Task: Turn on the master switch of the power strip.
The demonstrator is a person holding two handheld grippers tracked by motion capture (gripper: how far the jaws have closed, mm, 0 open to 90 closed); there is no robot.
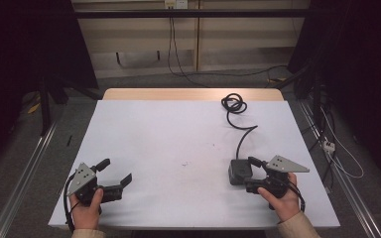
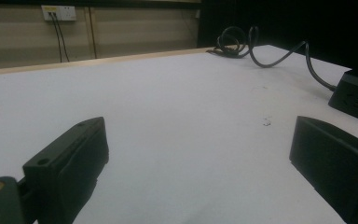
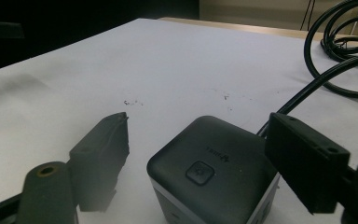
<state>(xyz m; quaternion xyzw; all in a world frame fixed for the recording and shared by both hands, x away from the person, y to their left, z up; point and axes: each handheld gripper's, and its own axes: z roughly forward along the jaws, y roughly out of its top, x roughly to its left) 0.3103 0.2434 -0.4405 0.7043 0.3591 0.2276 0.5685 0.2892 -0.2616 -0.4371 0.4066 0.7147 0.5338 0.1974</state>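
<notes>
Straddling the black power cube (image 1: 238,171) at lower right, the wide right gripper (image 1: 252,173) should close squarely on its sides.

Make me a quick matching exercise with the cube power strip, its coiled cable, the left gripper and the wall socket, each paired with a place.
1 cube power strip
2 coiled cable
3 left gripper
4 wall socket

a far side of the table
b near left corner
c between the right gripper's fingers
d on the back wall

Pairs: 1-c, 2-a, 3-b, 4-d
</notes>
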